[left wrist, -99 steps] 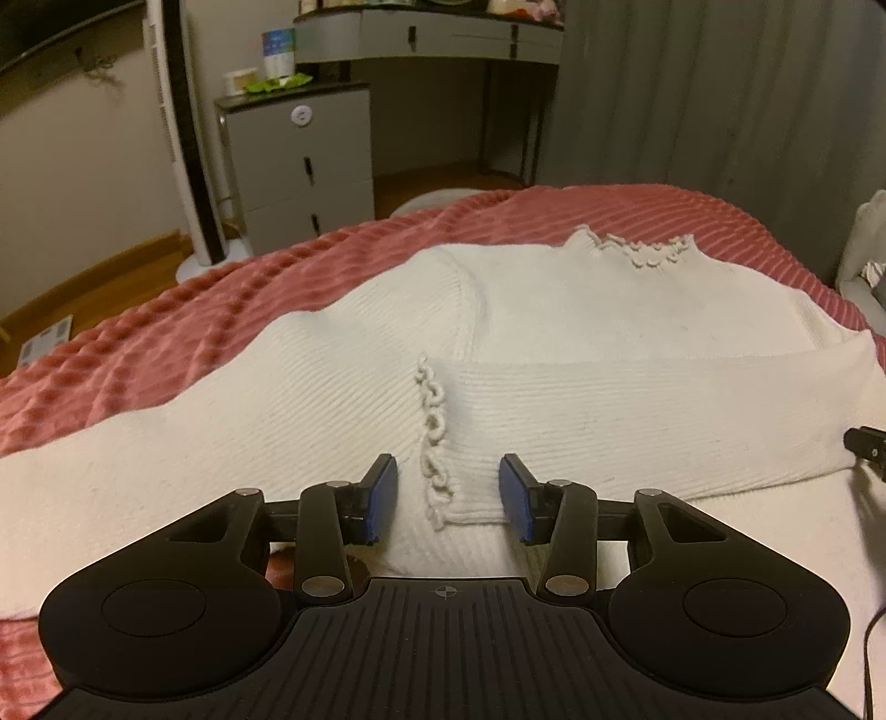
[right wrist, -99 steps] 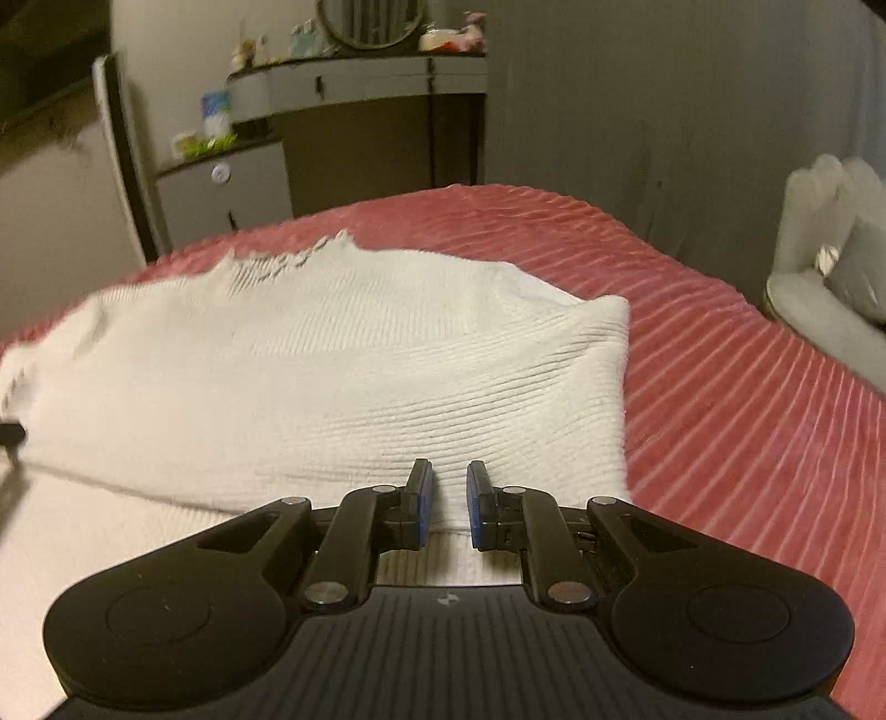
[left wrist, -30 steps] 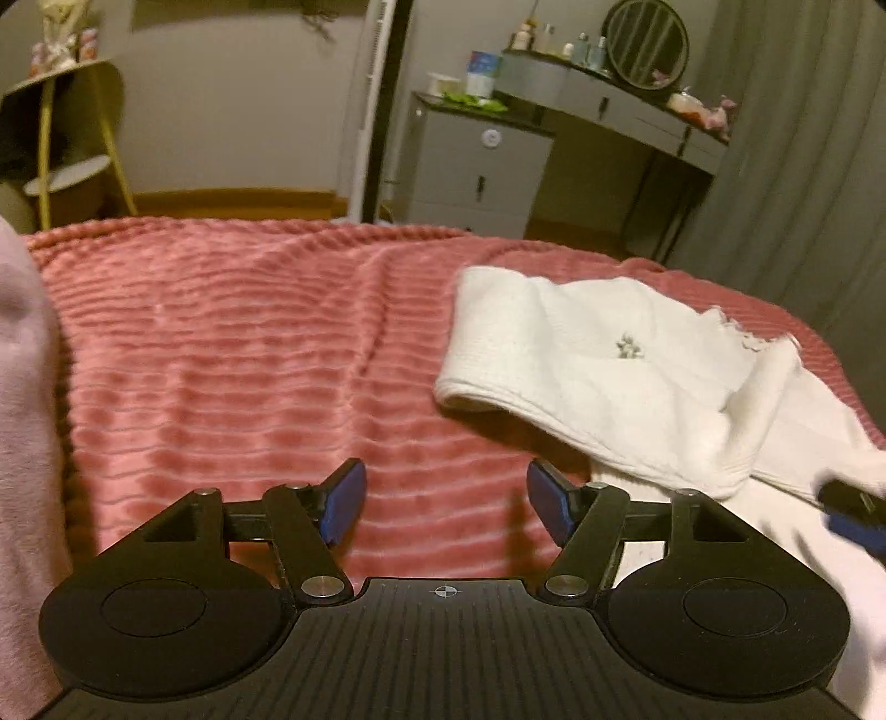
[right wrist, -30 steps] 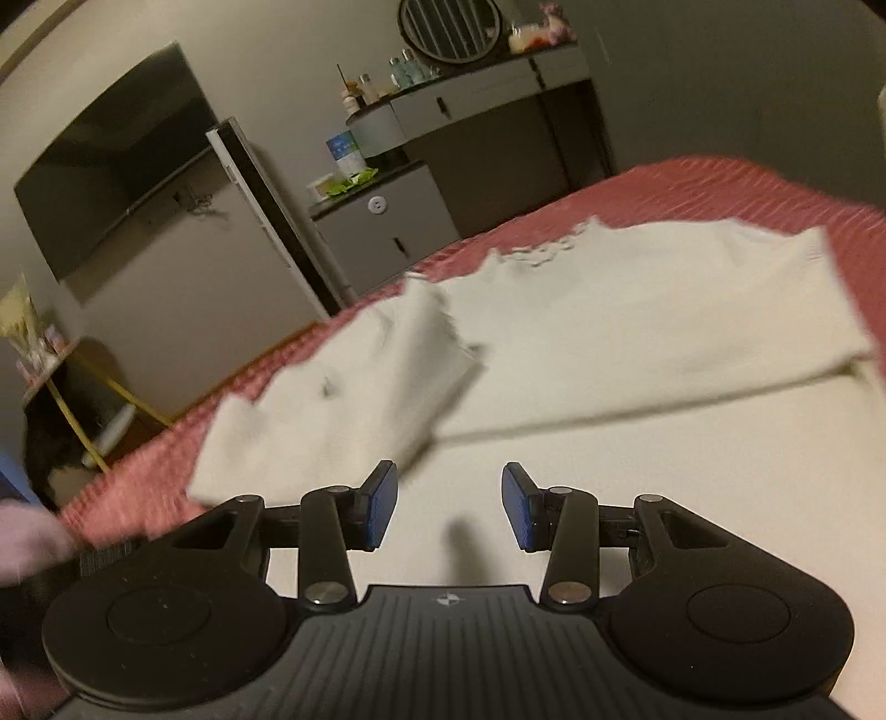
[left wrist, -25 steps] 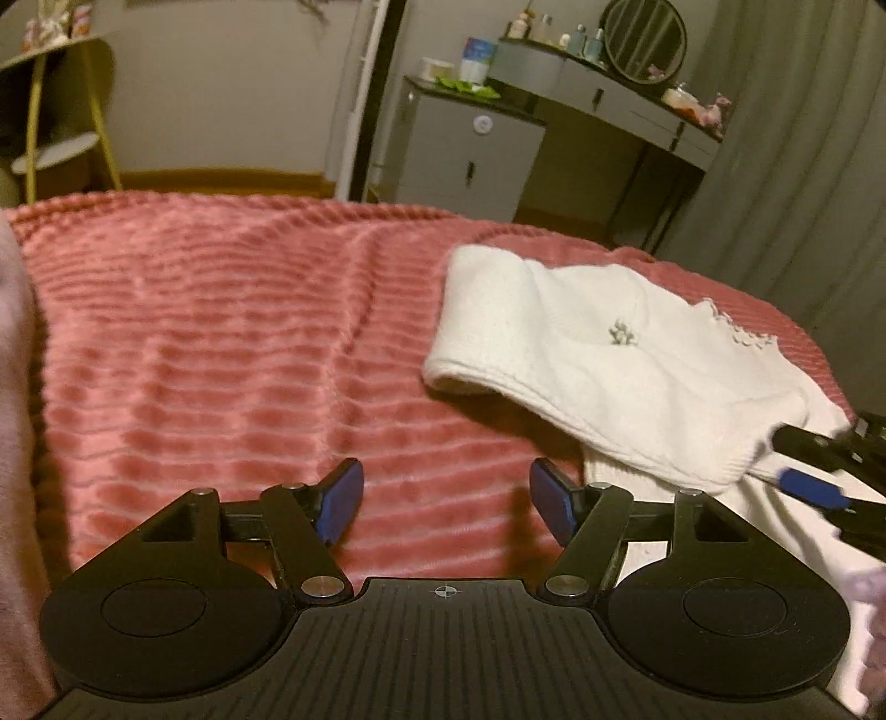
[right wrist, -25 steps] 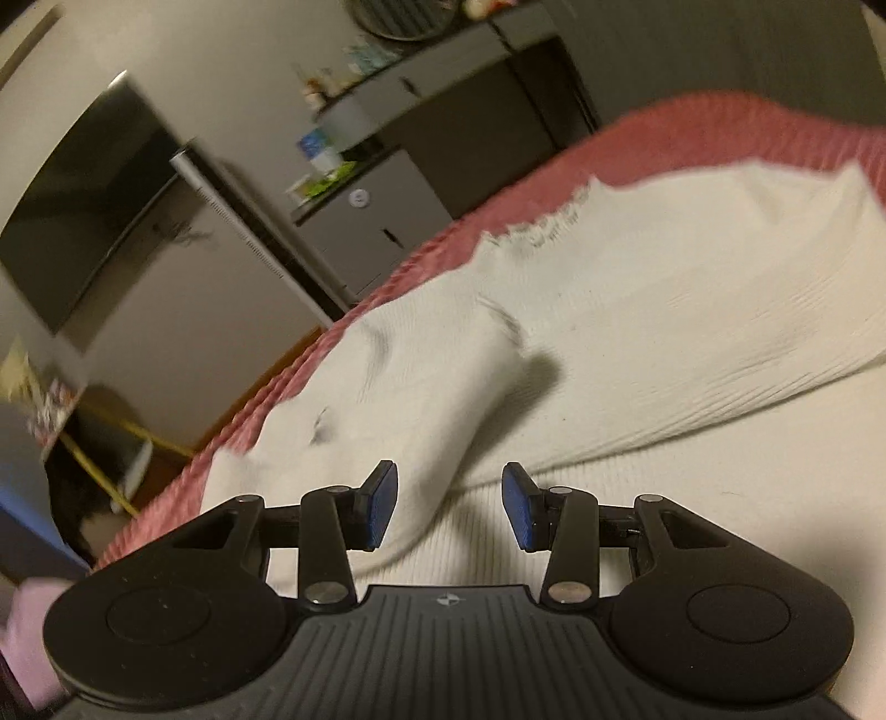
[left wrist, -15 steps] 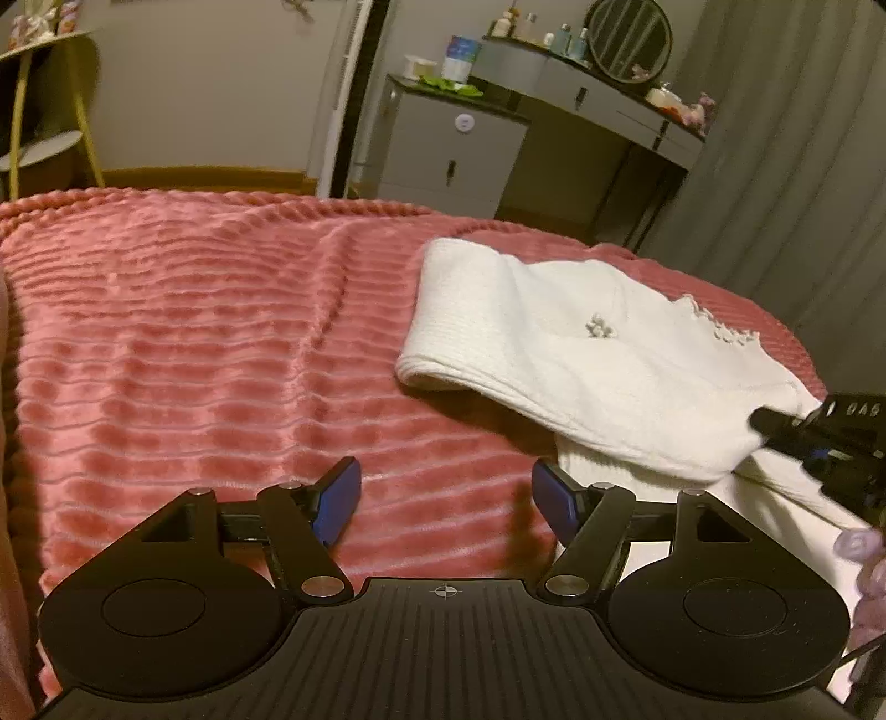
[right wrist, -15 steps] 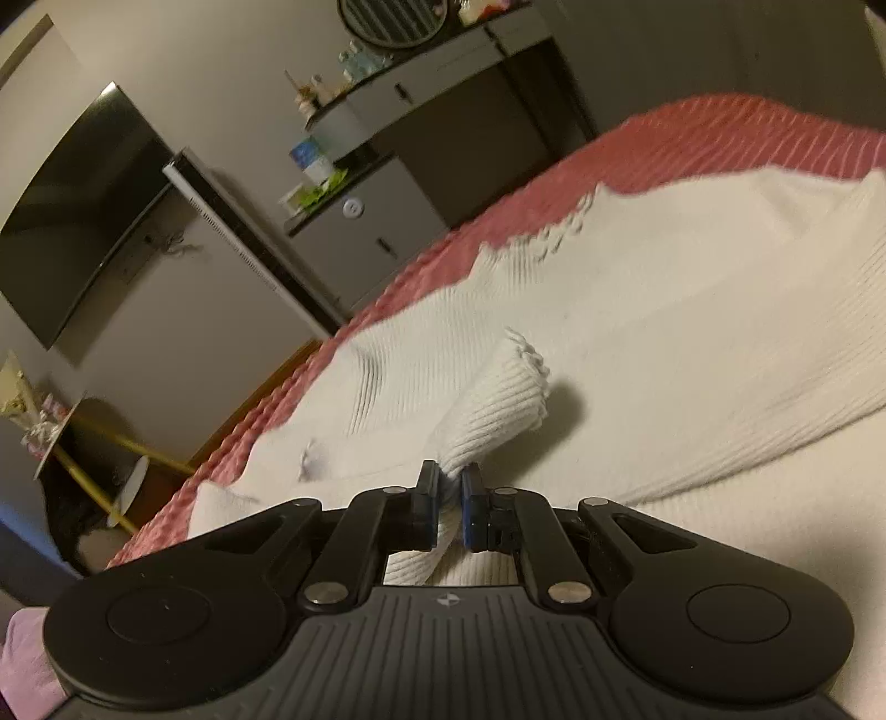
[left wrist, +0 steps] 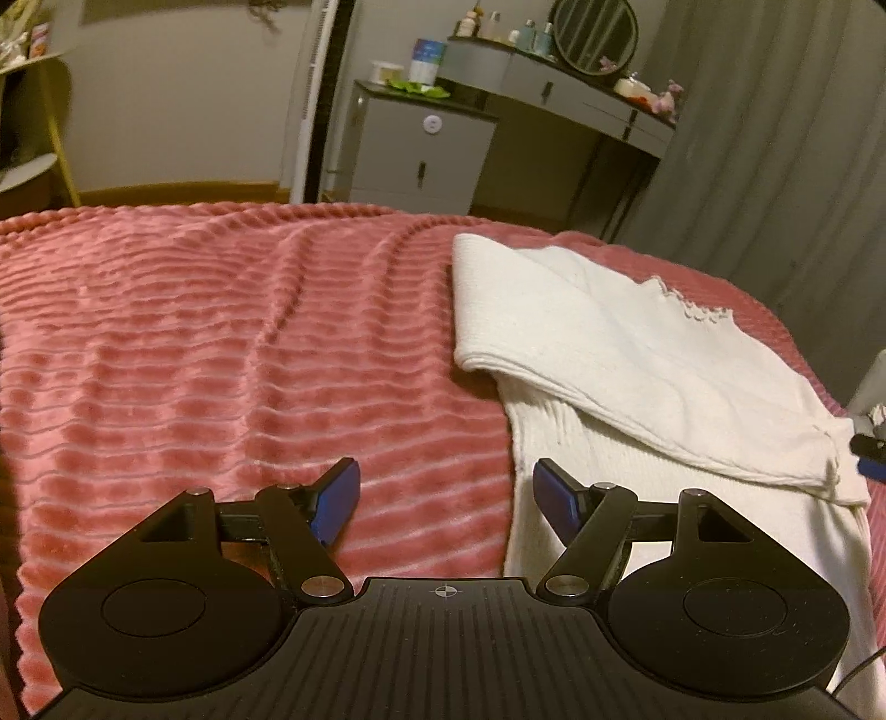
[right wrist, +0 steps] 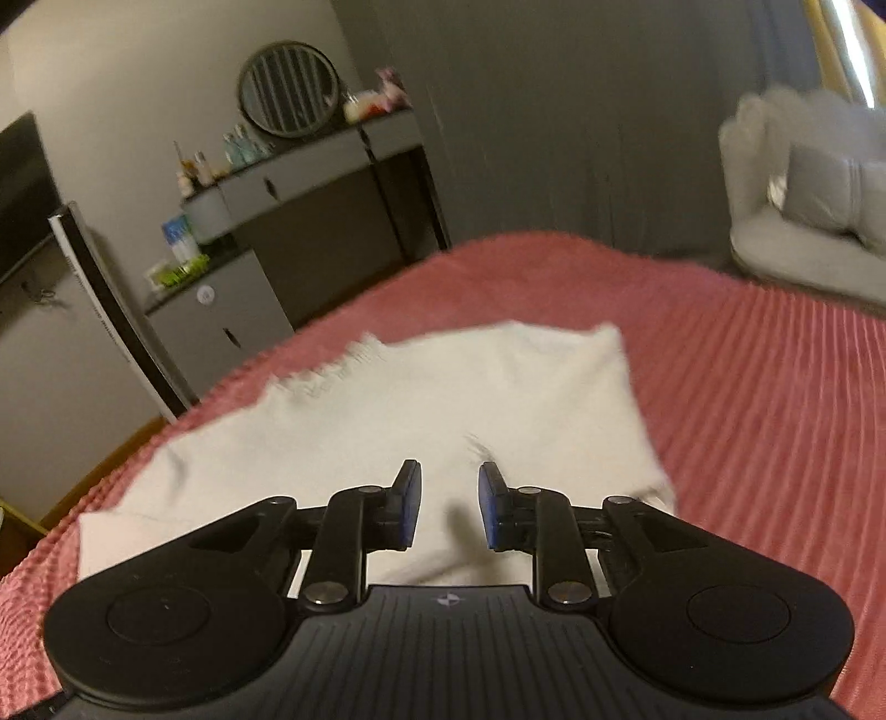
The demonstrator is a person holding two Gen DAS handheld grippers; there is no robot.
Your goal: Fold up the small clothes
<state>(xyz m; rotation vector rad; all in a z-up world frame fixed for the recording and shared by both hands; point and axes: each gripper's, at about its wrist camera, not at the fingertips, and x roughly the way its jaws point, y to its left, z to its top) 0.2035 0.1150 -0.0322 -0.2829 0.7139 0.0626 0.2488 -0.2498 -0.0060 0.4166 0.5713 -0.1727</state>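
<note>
White knit sweater [left wrist: 620, 354]: lies on the bed, on a pink ribbed blanket [left wrist: 221, 343], filling the right half of the left wrist frame. One sleeve is folded across the body; a scalloped neckline shows at the upper right. In the right wrist frame the sweater [right wrist: 443, 410] sits at centre, blurred, with the blanket [right wrist: 775, 387] to its right.

Left tongs [left wrist: 446, 493]: open wide, holding nothing, lower centre of frame. The left finger is over bare blanket, the right finger over the sweater's near edge.

Right tongs [right wrist: 447, 512]: parted, holding nothing, over the sweater's near part. Their tip also shows at the right edge of the left wrist frame, beside the folded sleeve end.

Background: grey cabinet [left wrist: 421, 155] and dressing table with round mirror [left wrist: 595, 33] in the upper frame; pale sofa [right wrist: 808, 221] at upper right of the right wrist frame.
</note>
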